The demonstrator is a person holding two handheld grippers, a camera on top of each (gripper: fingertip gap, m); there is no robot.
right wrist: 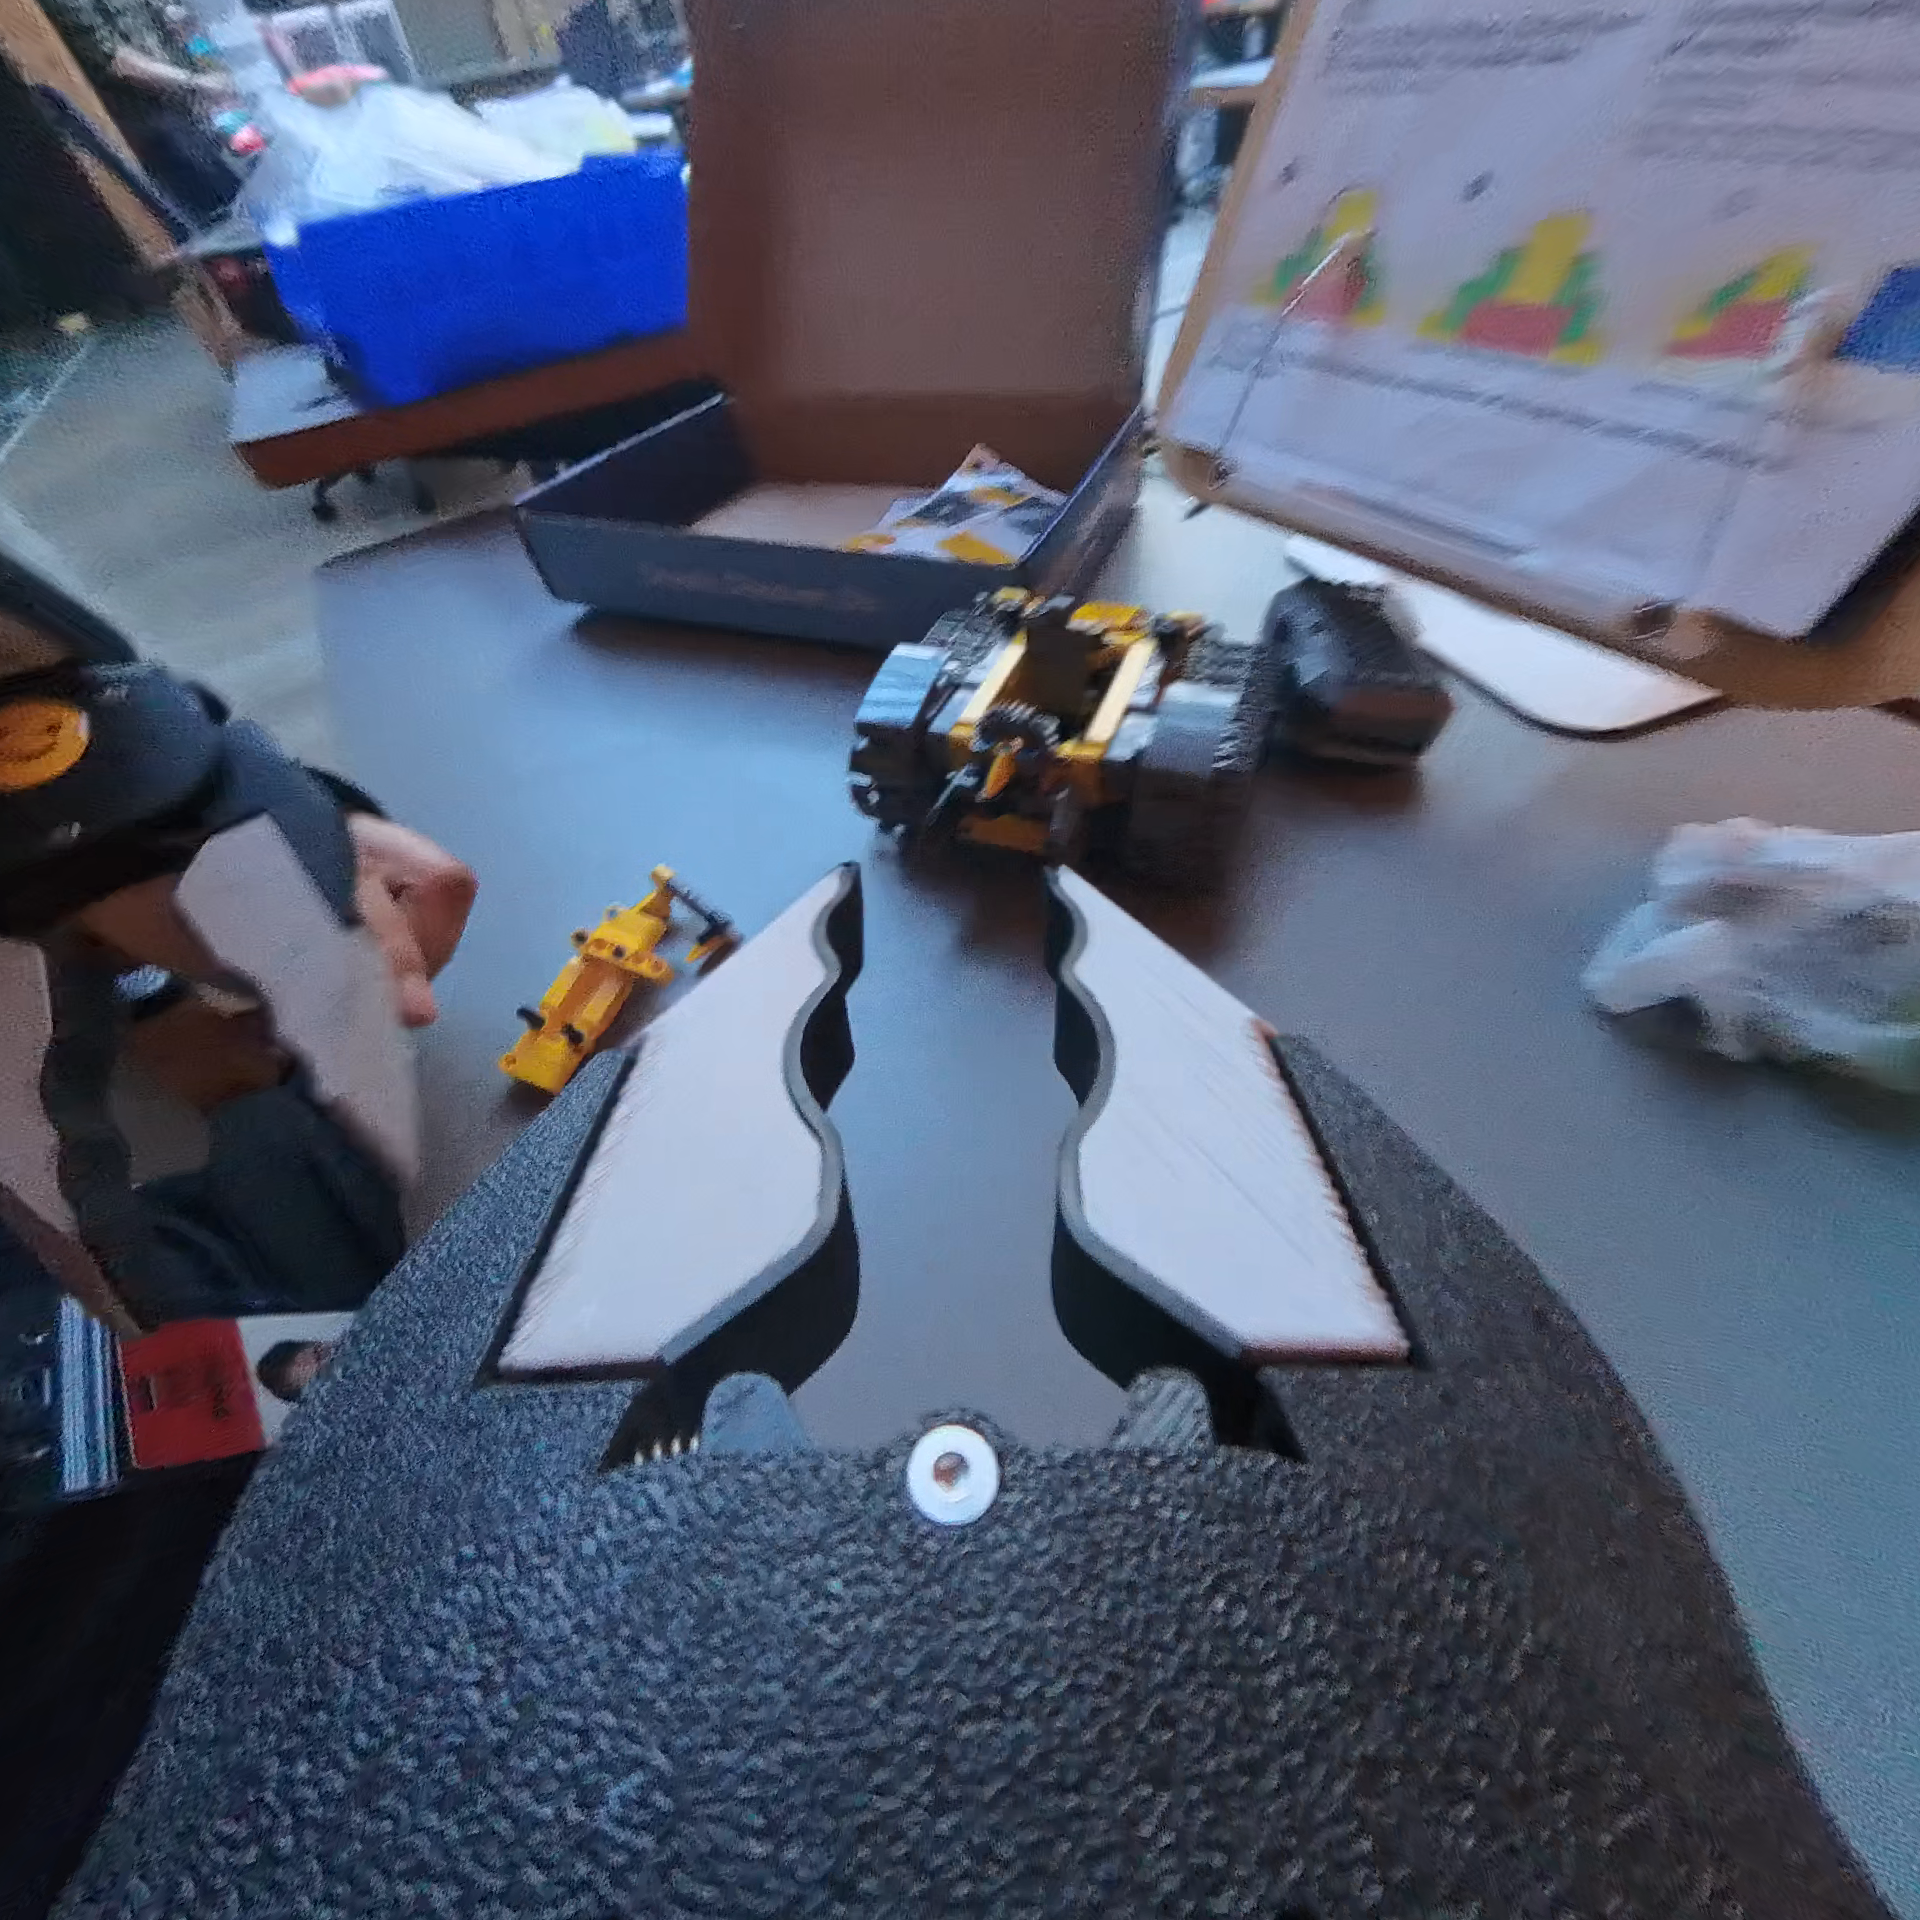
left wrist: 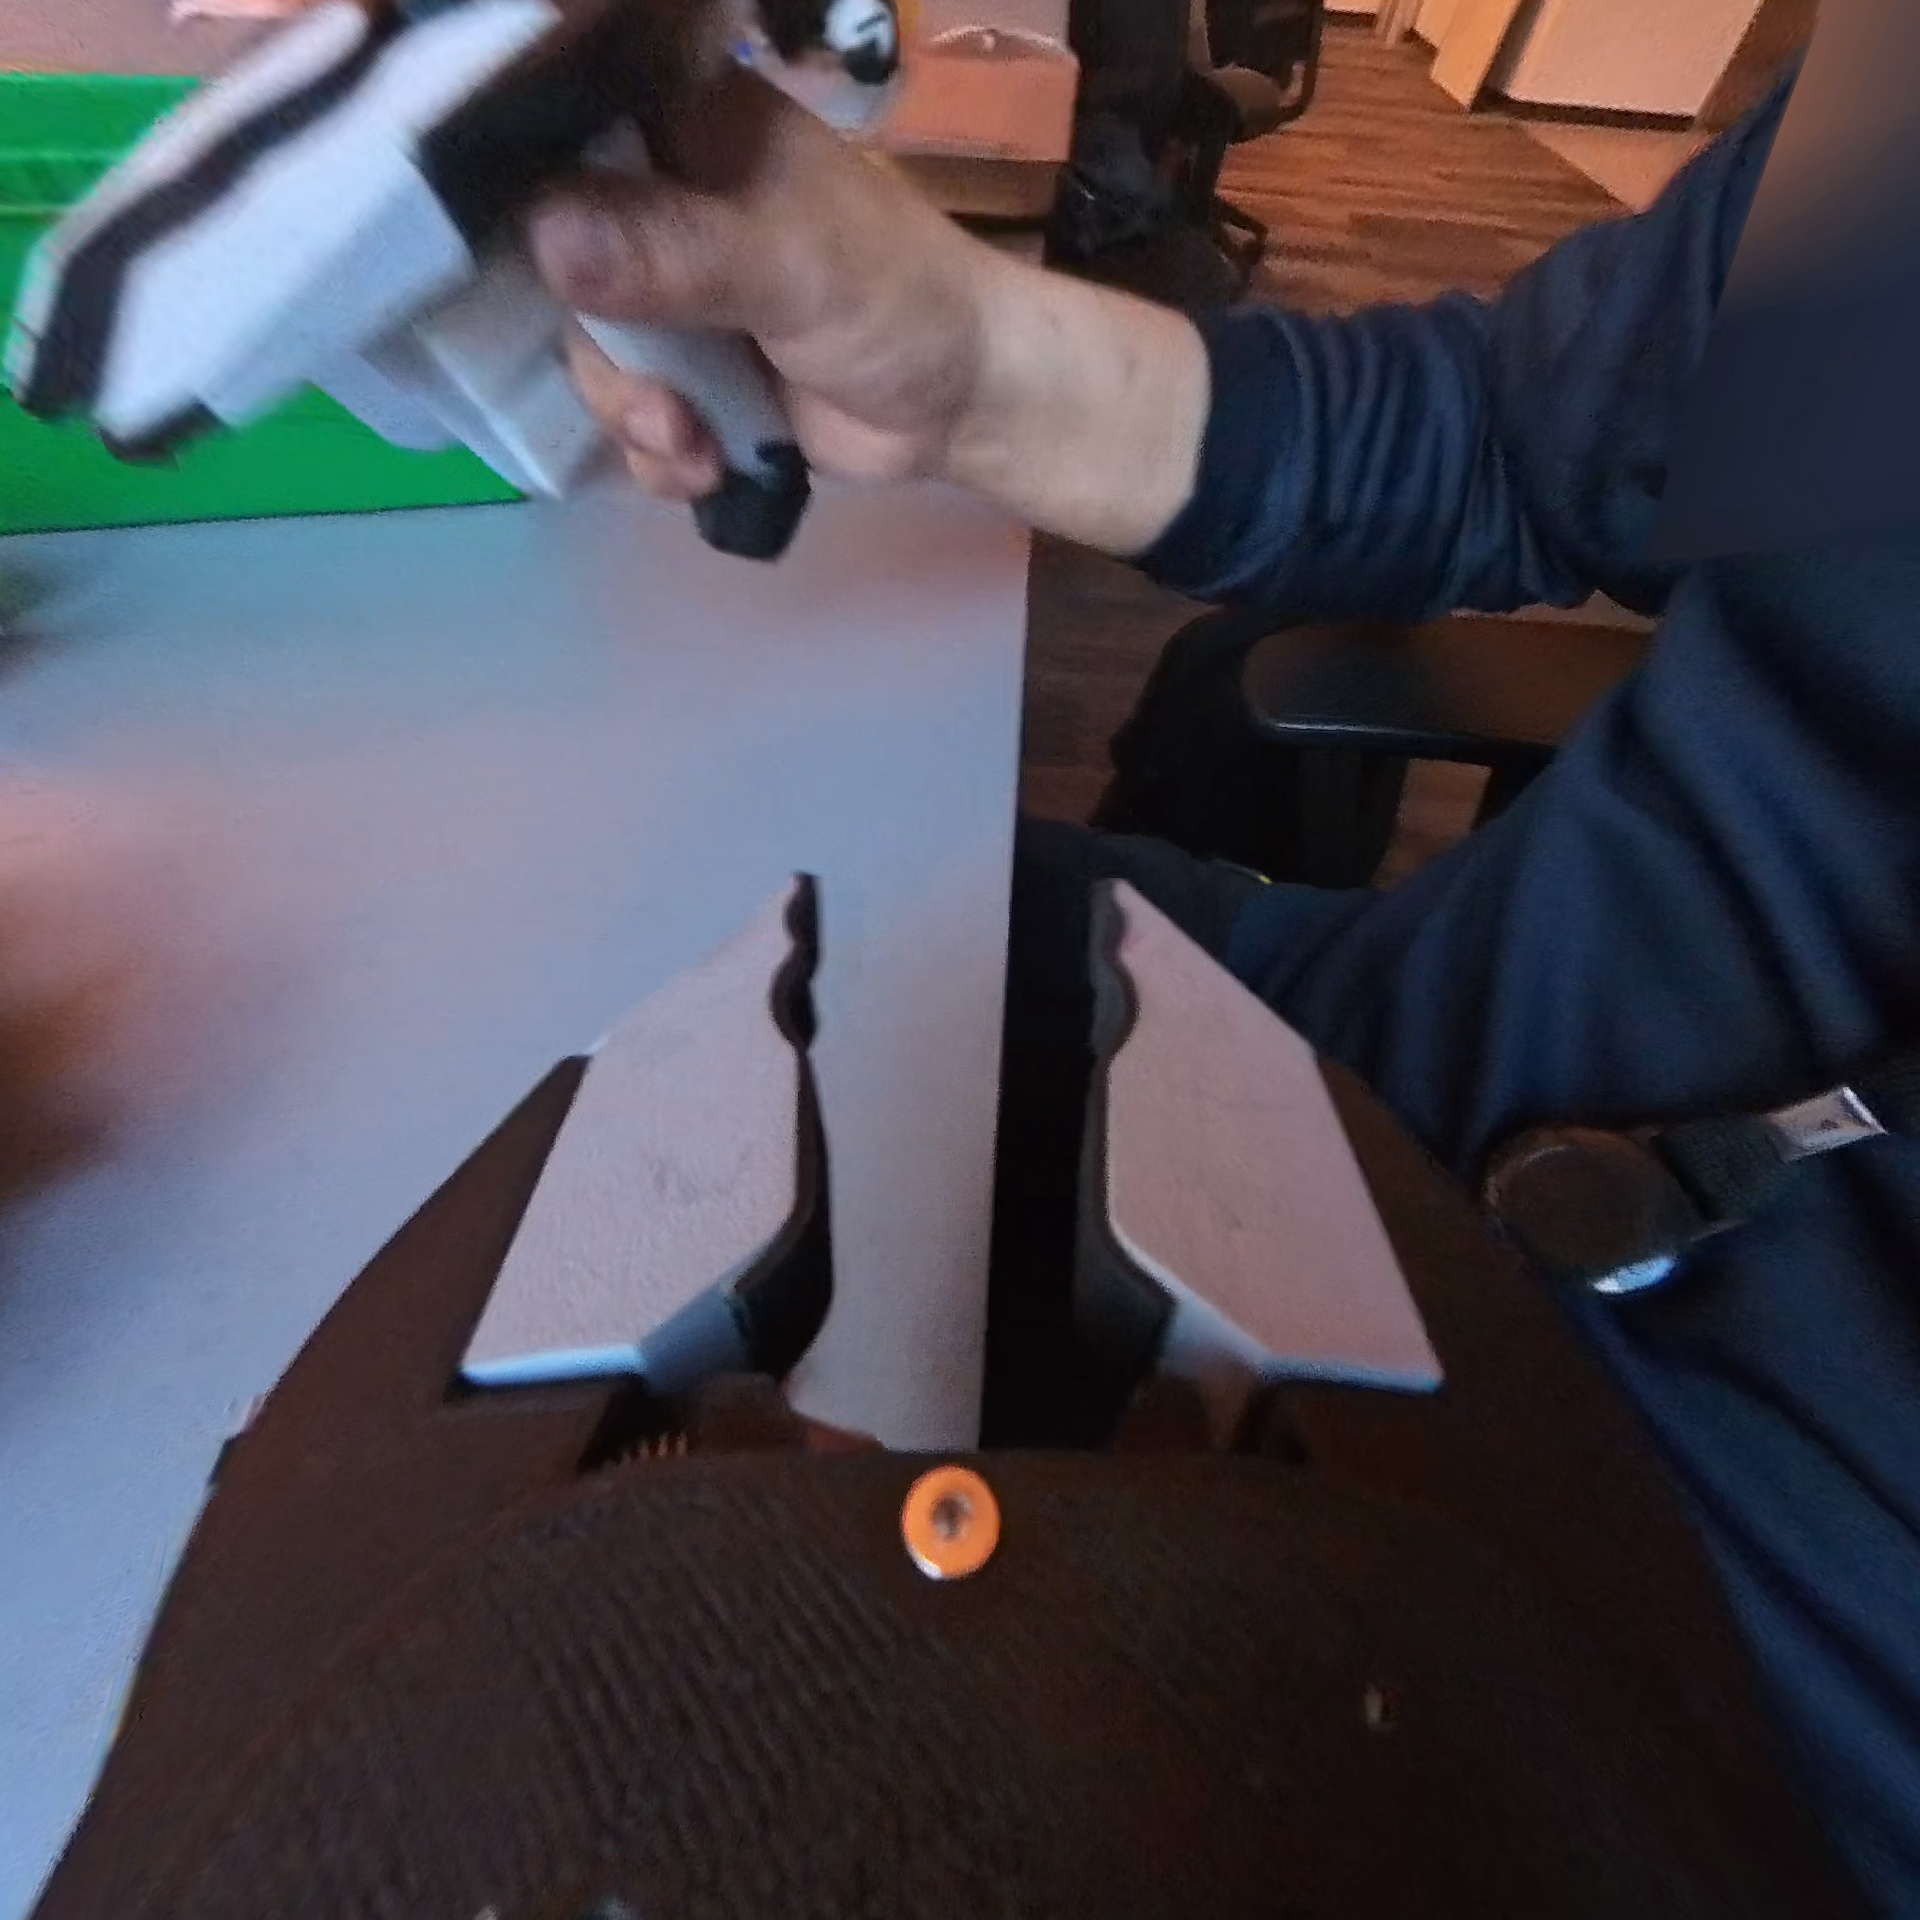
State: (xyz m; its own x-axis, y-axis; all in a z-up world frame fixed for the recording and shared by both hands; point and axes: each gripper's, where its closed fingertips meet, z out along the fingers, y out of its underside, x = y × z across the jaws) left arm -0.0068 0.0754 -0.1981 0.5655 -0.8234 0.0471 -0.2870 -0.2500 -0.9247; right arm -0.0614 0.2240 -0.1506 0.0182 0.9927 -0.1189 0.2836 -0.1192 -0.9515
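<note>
Dark matte table point(right wrist: 644, 727), smooth, slight sheen; reads pale grey in the left wrist view. Wood-plank floor and an office chair point(left wrist: 1174, 135) behind, green sheet point(left wrist: 125, 478) at the far end.

Landmark: tracked brick vehicle point(right wrist: 1049, 717), black and yellow, studded plastic, gear visible.
- right gripper point(right wrist: 954, 894): just short of the vehicle, jaws parted moderately, nothing between them. Pale wavy-edged fingers, pebbled black body.
- yellow brick arm piece point(right wrist: 608, 982): left of the vehicle, flat on the table.
- open cardboard box point(right wrist: 831, 561): behind it, dark outside, brown inside, booklet in it.
- propped instruction sheet point(right wrist: 1558, 312): behind-right, coloured pyramid diagrams; text blurred.
- crumpled clear plastic bag point(right wrist: 1766, 945): right.
- blue bin point(right wrist: 478, 270): far behind-left.

left gripper point(left wrist: 951, 904): over the table edge, jaws apart, empty. A hand point(left wrist: 831, 343) in a navy sleeve holds the other tool beyond it.
</note>
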